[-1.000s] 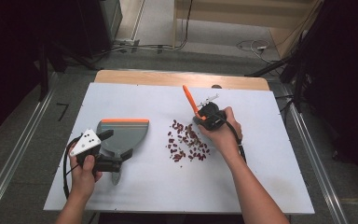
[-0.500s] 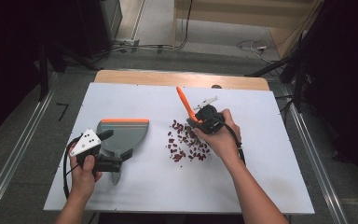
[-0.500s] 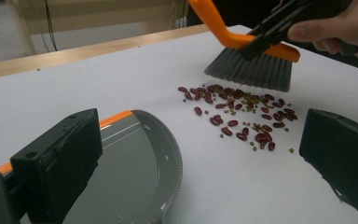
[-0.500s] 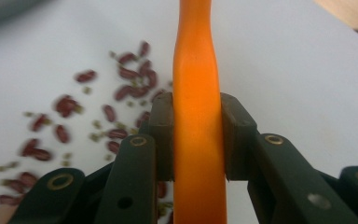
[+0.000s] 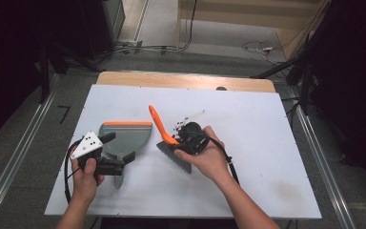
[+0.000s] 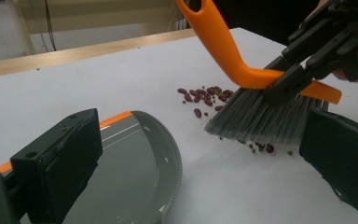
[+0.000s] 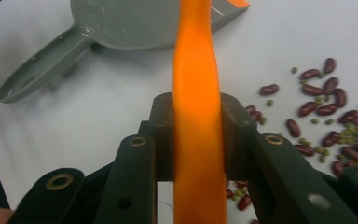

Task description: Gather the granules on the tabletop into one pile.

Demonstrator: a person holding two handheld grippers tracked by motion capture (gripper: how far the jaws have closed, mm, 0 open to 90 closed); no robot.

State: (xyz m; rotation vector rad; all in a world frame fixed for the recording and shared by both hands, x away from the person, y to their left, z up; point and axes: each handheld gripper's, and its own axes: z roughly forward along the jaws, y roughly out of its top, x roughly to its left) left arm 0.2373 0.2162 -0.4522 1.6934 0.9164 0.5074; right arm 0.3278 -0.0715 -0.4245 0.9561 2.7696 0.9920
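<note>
Beside dustpan (image 5: 126, 136) rim, brush (image 5: 174, 153), beans (image 6: 205, 97)

I see a white table (image 5: 267, 143) with a wood edge (image 5: 186, 80) at the back. The floor (image 5: 24, 143) around it is grey, and wires (image 5: 162, 47) lie behind it. The sides are dark.

**White tabletop, beans and dustpan**

The tabletop (image 5: 267, 143) is white, with a bare wooden strip along its far edge. A grey dustpan (image 5: 126, 138) lies left of centre. Red and green beans (image 6: 205, 96) are scattered just right of it, mid-table.
</note>
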